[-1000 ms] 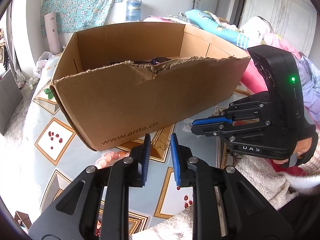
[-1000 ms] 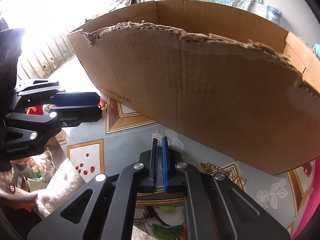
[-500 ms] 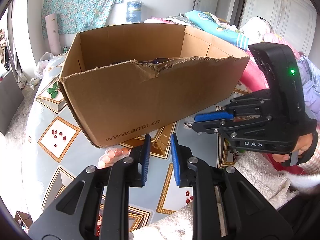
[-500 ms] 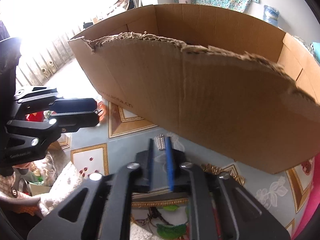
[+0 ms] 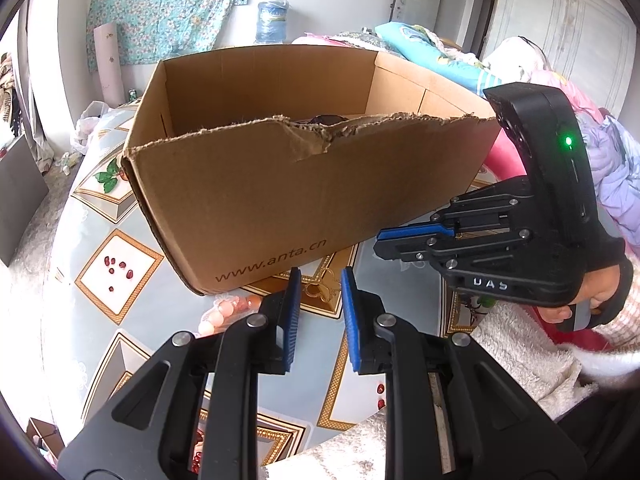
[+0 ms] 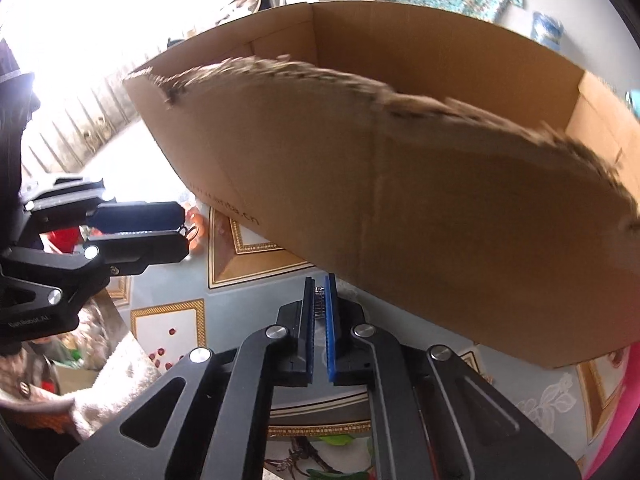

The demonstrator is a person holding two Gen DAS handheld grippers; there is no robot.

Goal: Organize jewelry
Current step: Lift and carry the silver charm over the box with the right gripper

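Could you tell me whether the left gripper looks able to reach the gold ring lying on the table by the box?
Probably yes: the gold ring lies just ahead of the left gripper, nothing between.

Torn cardboard box (image 5: 304, 184) on patterned tablecloth (image 5: 92, 292), gold trinket (image 5: 320, 289) beside.

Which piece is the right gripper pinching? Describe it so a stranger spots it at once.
Start at the big brown cardboard box with the torn top edge; the right gripper sits just in front of its long wall. Shut between its blue-padded jaws is a small silver ribbed metal piece, unlike the gold clover-shaped ornament and pink bead bracelet, which lie on the tablecloth.
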